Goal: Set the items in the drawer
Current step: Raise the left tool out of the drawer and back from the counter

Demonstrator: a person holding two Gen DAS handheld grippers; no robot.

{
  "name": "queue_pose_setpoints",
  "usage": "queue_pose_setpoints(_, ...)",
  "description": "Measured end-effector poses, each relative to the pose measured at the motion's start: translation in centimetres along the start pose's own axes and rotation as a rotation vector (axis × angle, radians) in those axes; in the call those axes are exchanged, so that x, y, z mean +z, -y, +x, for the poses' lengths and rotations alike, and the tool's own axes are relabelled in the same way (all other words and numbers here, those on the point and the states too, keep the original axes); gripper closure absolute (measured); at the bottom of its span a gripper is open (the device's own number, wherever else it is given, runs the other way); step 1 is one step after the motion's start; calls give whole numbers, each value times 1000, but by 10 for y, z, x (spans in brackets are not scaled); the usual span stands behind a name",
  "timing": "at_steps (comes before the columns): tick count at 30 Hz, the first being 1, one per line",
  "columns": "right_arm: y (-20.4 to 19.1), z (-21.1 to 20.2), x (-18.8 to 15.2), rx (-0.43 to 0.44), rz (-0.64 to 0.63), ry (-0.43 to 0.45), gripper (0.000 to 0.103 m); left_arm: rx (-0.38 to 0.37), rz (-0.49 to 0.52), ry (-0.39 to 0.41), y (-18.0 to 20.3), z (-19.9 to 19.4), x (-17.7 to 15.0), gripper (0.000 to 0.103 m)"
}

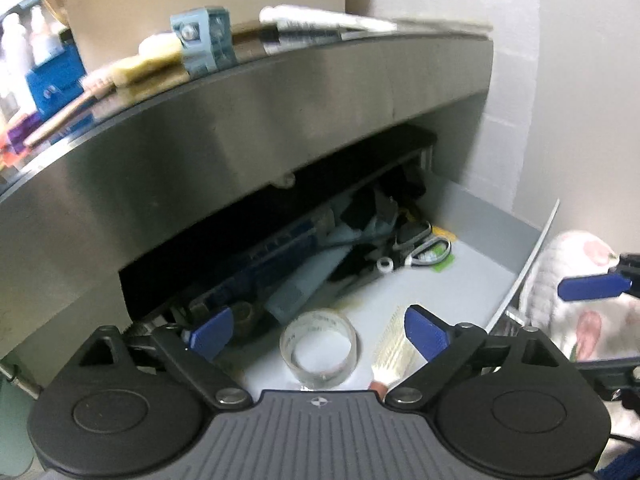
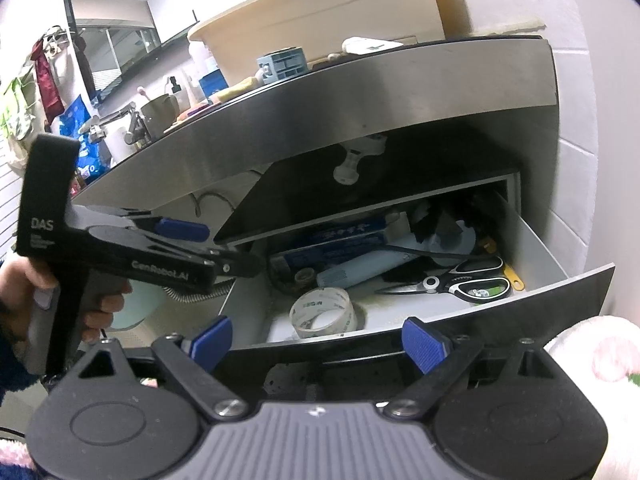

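1. Left hand-held gripper (image 1: 320, 334): jaws spread wide, nothing between the blue pads (image 1: 425, 338); released. It is tilted down over the near part of the open drawer (image 1: 472, 216).
2. Roll of clear tape (image 1: 322, 350): lies on the drawer floor just ahead of the left hand-held gripper, between its two pads but apart from both.
3. Brush (image 1: 394, 346): pale bristles, lying on the drawer floor just inside the right pad of the left hand-held gripper, beside the tape; whether the pad touches it cannot be told.
4. Right hand-held gripper (image 2: 318, 344): jaws parted, held outside the drawer's front panel (image 2: 540, 294); nothing grasped. The tape roll sits just beyond it, inside the drawer.
5. A hand (image 2: 102, 308) grips the handle of the left hand-held gripper, seen to the left of the right one.
6. Scissors (image 2: 460, 282): black and grey handles, lying on the drawer floor farther in, ahead and to the right of both hand-held grippers.
7. Blue box (image 2: 340, 240) and dark clutter fill the rear of the drawer, beyond the tape.
8. Table (image 2: 360, 96): steel front edge overhangs the drawer; on top, farthest from the hand-held grippers, stand a beige tub (image 2: 320, 12) and a small blue-grey block (image 1: 204, 38).
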State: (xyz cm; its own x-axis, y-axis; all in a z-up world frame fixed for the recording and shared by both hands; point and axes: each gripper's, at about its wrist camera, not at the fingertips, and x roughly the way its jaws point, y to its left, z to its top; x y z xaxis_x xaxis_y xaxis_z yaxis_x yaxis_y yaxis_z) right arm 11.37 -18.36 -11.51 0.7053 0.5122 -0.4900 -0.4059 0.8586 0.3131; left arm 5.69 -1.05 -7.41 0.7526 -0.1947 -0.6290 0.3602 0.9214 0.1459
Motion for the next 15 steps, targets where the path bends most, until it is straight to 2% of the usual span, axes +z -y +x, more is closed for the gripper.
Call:
queue_pose_setpoints(2, 0, 0, 0, 0, 0, 0, 11, 27, -12, 13, 1, -4, -1, 5)
queue_pose_setpoints(8, -1, 1, 1, 2, -3, -4, 11, 41, -85, -20, 8, -10, -7, 5)
queue_pose_setpoints(15, -3, 1, 0, -1, -9, -6, 11, 41, -73, -37, 27, -20, -14, 5)
